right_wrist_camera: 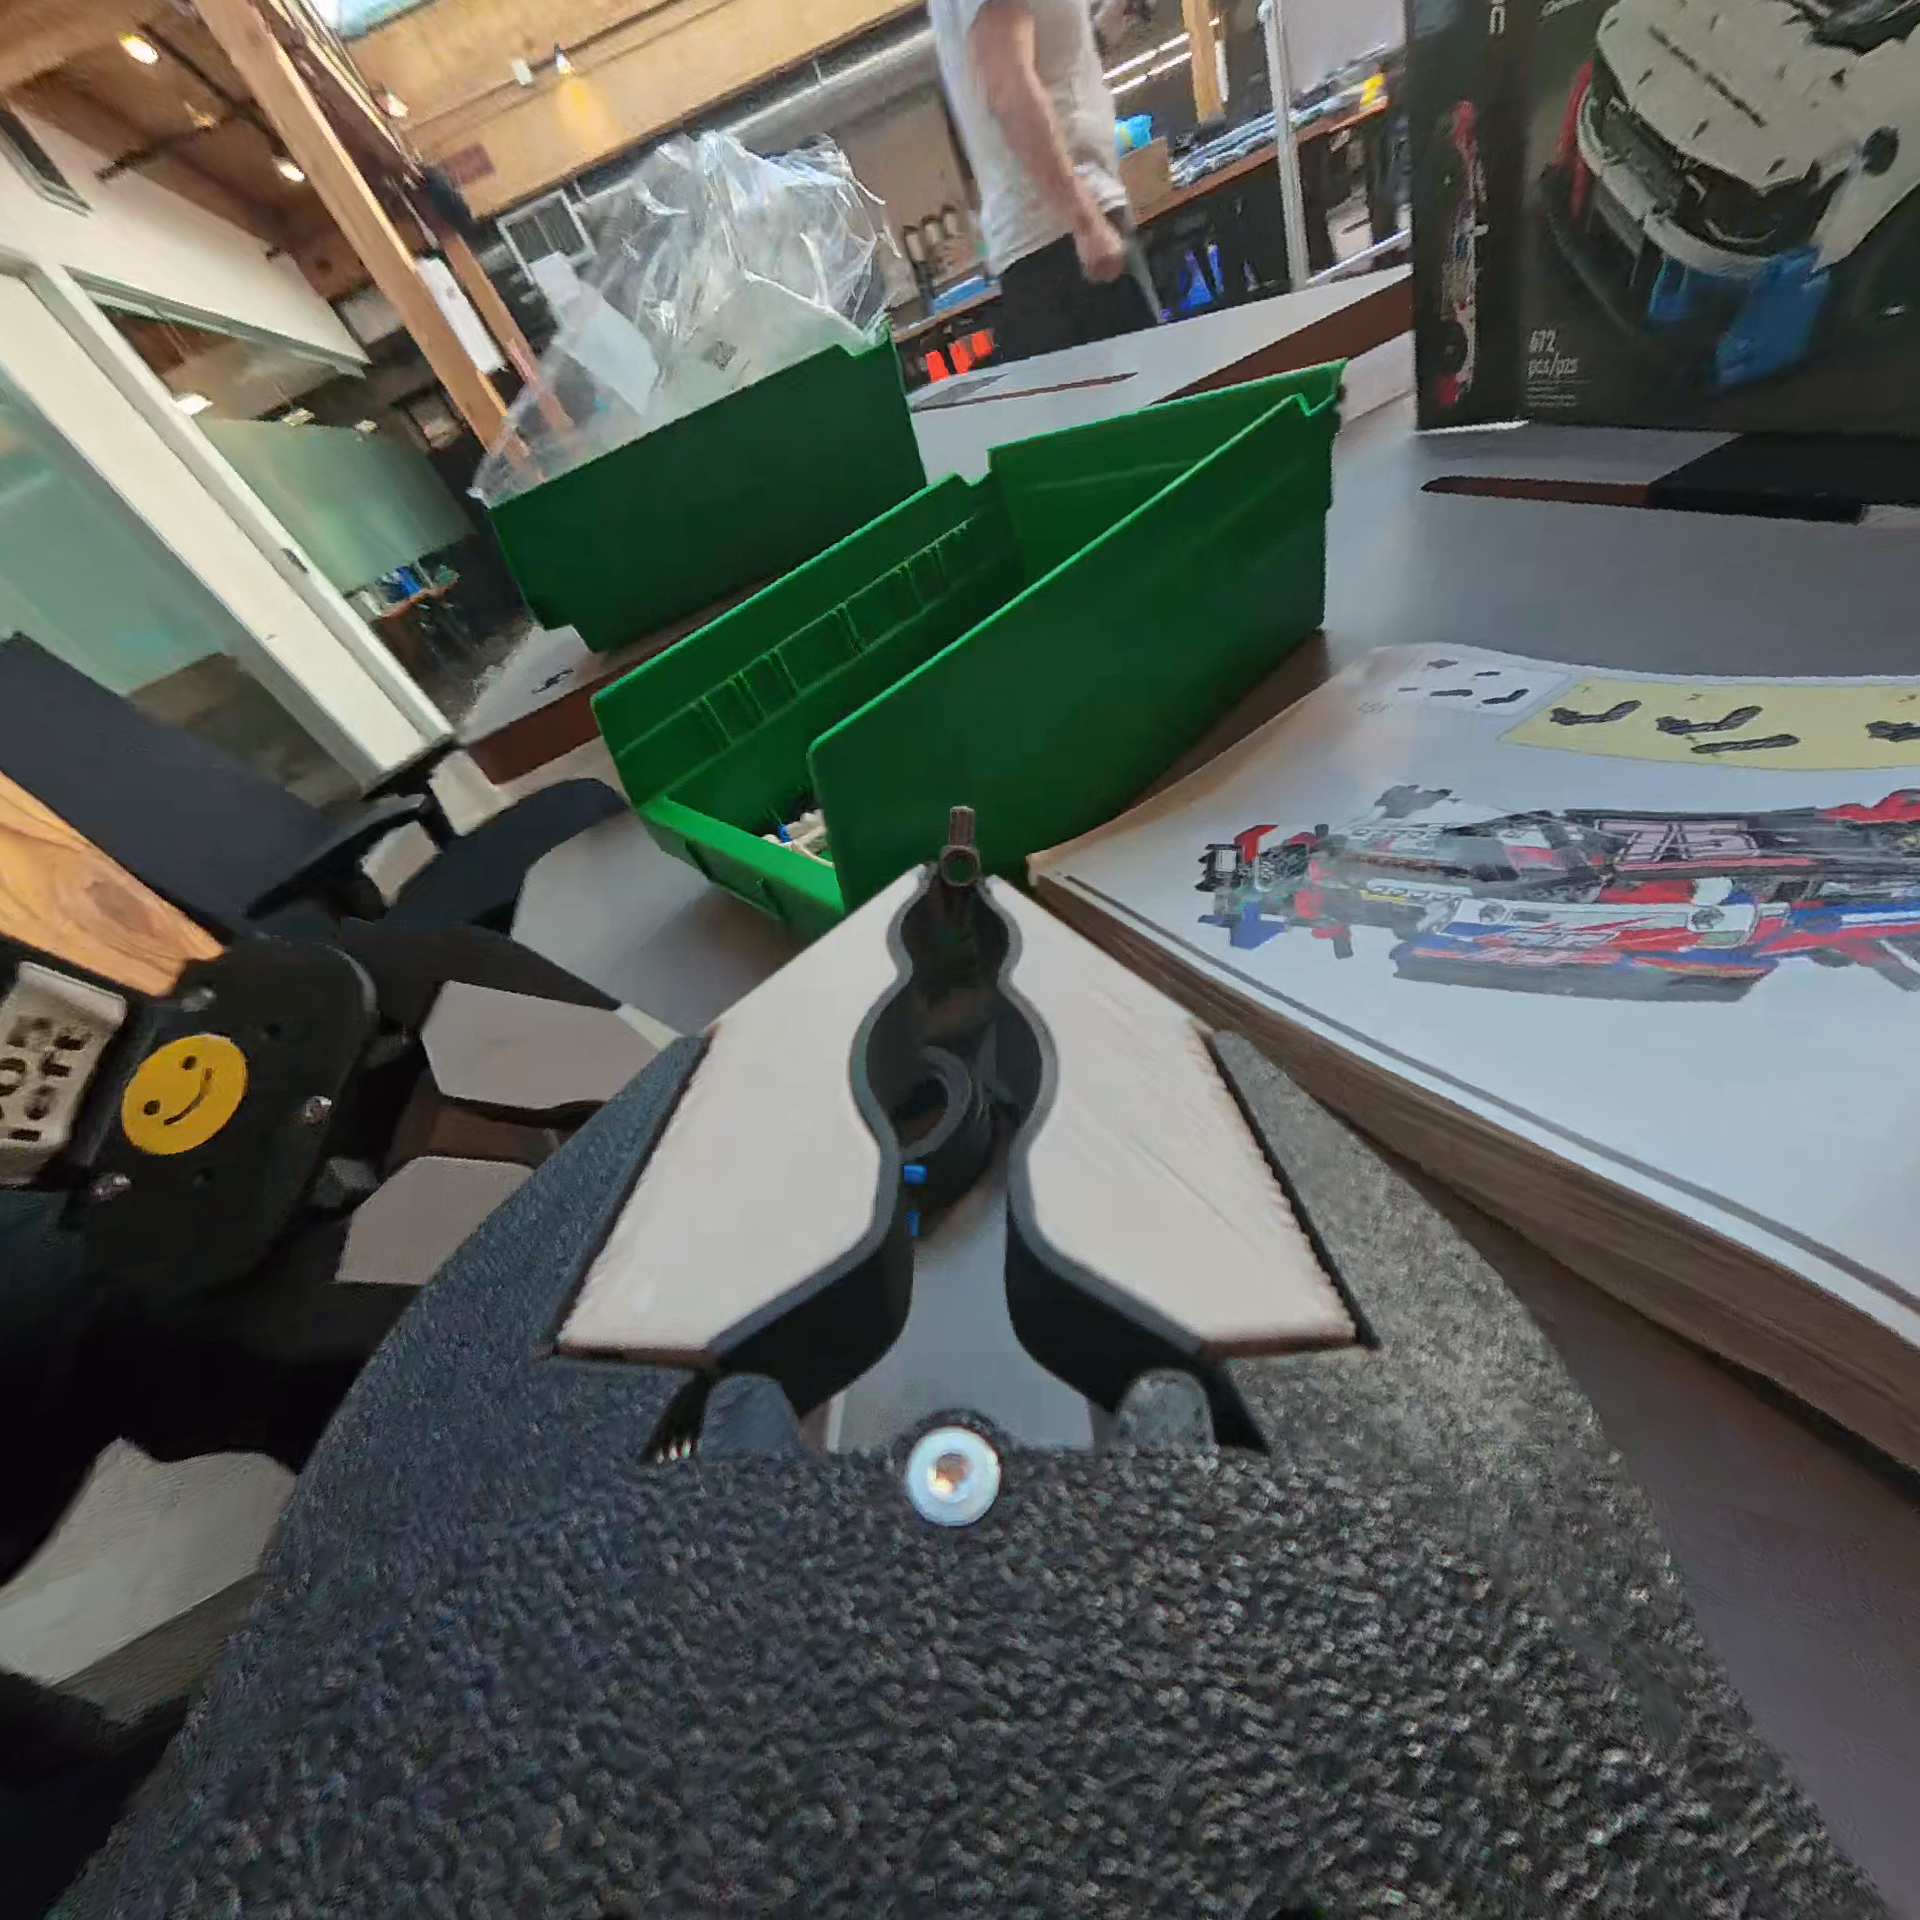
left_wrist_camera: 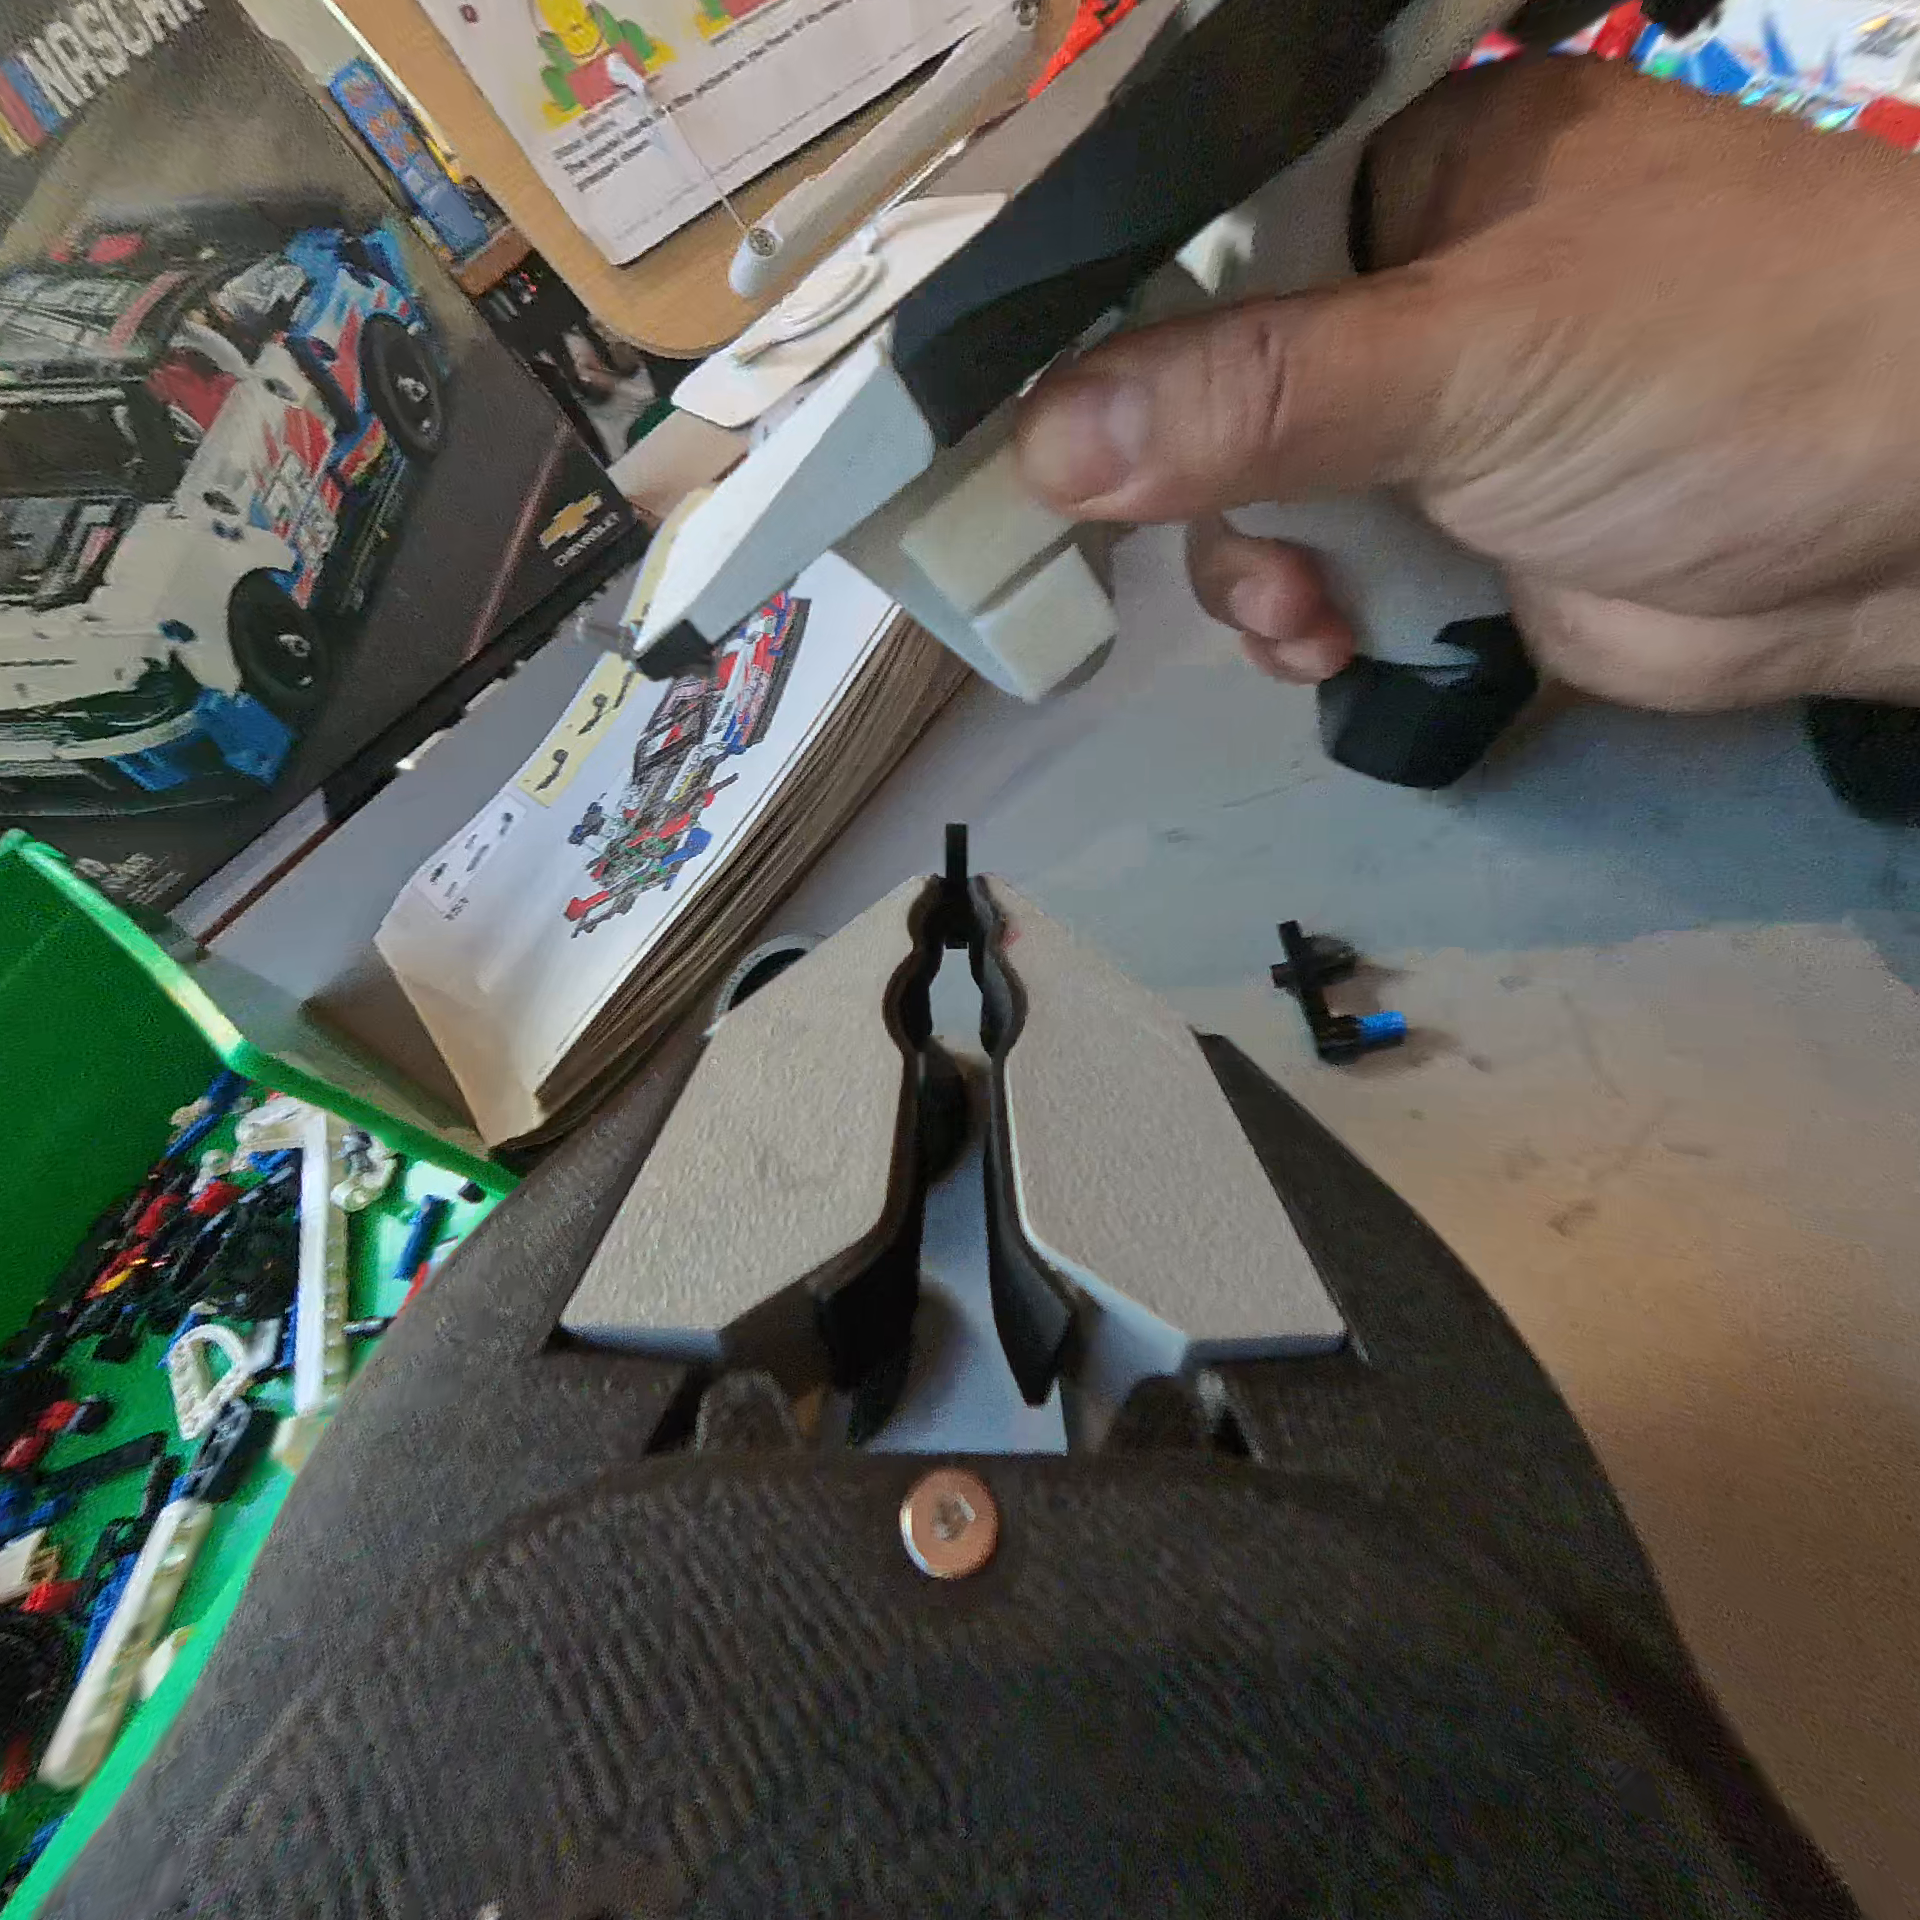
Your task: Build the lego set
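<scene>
— Item one, the lego in hand?

— Left tongs [left_wrist_camera: 957, 902]: clenched on a thin black lego pin [left_wrist_camera: 955, 868], its tip poking out past the fingertips. Right tongs [right_wrist_camera: 958, 883]: clenched on a small dark lego piece [right_wrist_camera: 958, 852], a stub standing up from a round end; a bit of blue shows lower in the gap.

— Loose pieces?

— One small black lego assembly with a blue pin [left_wrist_camera: 1333, 994], lying on the desk [left_wrist_camera: 1558, 1091] to the right of the left tongs, apart from them.

— Stock?

— Green bin [left_wrist_camera: 114, 1039], at the left edge of the left wrist view, holding a jumble of black, white, red and blue parts [left_wrist_camera: 187, 1320]. In the right wrist view it sits just beyond the right tongs, and a second green bin [right_wrist_camera: 717, 499] behind it holds crumpled clear plastic bags [right_wrist_camera: 727, 239].

— Paper?

— Instruction booklet [left_wrist_camera: 665, 831], thick, open flat on the desk at a page with a colour drawing of a race car; it lies between the green bin and the open desk. The right tongs, seen in the left wrist view, hang above its far corner, gripped by a person's hand [left_wrist_camera: 1558, 416].

— Further out?

— The set's box [left_wrist_camera: 208, 468], dark, with a car picture, standing upright behind the booklet. A printed sheet [left_wrist_camera: 686, 94] on a wooden board beyond it. A person [right_wrist_camera: 1049, 166] standing in the background of the room, beside other tables.
</scene>
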`<state>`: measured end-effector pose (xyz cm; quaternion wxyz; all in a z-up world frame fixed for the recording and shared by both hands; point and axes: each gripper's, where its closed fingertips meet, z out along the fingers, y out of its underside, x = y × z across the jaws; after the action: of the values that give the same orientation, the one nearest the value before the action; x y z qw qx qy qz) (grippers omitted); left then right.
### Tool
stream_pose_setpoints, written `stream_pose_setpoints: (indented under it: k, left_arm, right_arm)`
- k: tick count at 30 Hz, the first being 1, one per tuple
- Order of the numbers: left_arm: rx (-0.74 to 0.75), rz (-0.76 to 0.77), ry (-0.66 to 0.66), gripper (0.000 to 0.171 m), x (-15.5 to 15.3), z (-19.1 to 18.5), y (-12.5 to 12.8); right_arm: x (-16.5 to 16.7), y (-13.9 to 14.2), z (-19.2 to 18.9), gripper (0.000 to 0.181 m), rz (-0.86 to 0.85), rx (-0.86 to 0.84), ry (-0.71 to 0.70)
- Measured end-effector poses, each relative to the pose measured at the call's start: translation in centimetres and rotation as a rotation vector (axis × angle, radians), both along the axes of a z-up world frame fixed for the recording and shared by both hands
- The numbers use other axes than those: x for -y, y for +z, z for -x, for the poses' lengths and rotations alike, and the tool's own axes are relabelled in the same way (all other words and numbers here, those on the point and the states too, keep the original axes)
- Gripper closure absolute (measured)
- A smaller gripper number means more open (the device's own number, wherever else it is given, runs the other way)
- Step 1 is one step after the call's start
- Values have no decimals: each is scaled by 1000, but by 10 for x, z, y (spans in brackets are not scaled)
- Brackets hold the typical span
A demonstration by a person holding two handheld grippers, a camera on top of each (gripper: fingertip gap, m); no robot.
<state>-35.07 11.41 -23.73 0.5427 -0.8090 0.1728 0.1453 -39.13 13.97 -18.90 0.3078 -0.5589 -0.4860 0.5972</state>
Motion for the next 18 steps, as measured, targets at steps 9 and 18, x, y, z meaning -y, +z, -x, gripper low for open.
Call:
stream_pose_setpoints:
  k: [9,18]
  left_arm:
    - [-117,-4,-6,170,3,5,-3]
    - [-206,18,-25,170,1,1,-10]
  right_arm:
    - [-29,-40,-47,175,-177,318,-152]
    - [-42,-99,-81,164,-549,688,-254]
